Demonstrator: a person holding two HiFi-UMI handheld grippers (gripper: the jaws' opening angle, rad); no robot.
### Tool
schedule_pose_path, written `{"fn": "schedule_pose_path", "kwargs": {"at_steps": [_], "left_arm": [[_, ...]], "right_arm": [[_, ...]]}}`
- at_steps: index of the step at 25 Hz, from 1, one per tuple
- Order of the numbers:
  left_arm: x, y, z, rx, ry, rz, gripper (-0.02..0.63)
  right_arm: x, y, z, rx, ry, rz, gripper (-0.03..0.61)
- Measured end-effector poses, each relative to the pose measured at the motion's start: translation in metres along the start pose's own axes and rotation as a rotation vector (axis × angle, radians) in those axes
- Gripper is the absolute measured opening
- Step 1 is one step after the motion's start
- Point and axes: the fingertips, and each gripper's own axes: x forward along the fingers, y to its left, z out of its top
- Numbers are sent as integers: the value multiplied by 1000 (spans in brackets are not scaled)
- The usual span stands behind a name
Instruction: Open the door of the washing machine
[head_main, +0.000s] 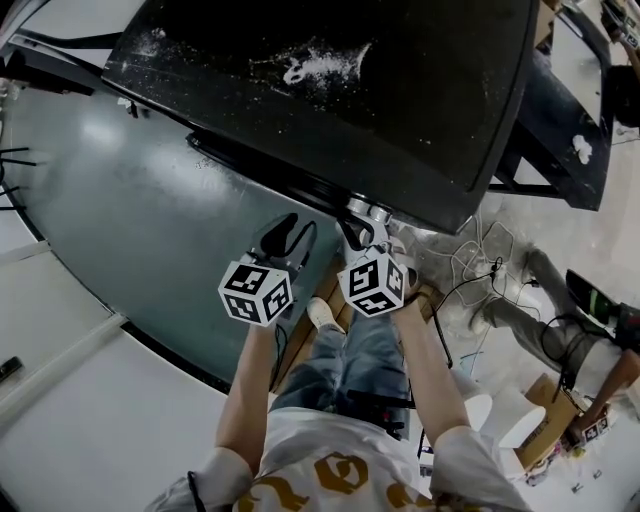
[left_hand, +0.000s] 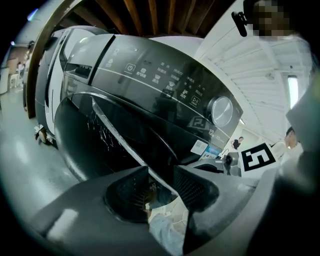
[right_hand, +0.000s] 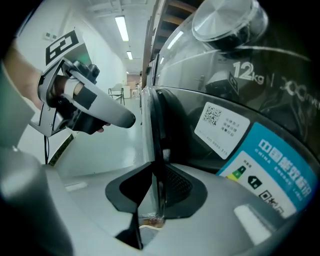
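The washing machine (head_main: 330, 90) is black, with a control panel (left_hand: 165, 82) and a silver knob (left_hand: 221, 110). Its big round dark door (head_main: 150, 230) stands swung out from the front. My right gripper (head_main: 365, 225) is at the door's edge by the machine body. In the right gripper view my right gripper (right_hand: 157, 187) is shut on that thin door edge (right_hand: 150, 130). My left gripper (head_main: 290, 228) sits just left of it. In the left gripper view my left gripper (left_hand: 161, 182) is narrowly open, with the door rim (left_hand: 125, 142) running between its jaws.
A seated person (head_main: 560, 330) is at the right, beside loose cables (head_main: 480, 260) and a cardboard box (head_main: 550, 420) on the pale floor. A dark frame (head_main: 570, 120) stands at the top right. My own legs (head_main: 350, 350) are directly below the grippers.
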Motion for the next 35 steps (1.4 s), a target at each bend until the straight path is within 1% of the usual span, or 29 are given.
{"fn": "schedule_pose_path", "kwargs": {"at_steps": [2,7,14,17,20,23,25,28,35], "left_arm": [[4,-2,4,-27,-13,-10,166],[13,-4,13,-72,-33,-22,184],[15,-1,18,-107,-38,26,184],[15,-2,20,-151,-46,33,186],[17,-3,22,-193,-57,48,215],[16,-2,19,-193,-45,93,215],[16,-1,19,-194,-40,105,215],[16,-1,18,-194,-29,105,213],[18,2,18,-202,-29,101,213]], "right_arm": [[0,0,1,3,0,5,87],[-2,2,1,17,6,-8,87],[-1,2,0,0,29,-25,87],[-2,4,1,3,31,-51,81],[-1,3,1,1,28,-59,81],[-1,4,1,6,28,-69,80],[-2,5,1,9,29,-61,80],[-3,6,0,2,34,-61,83],[-2,3,1,21,38,-52,84]]}}
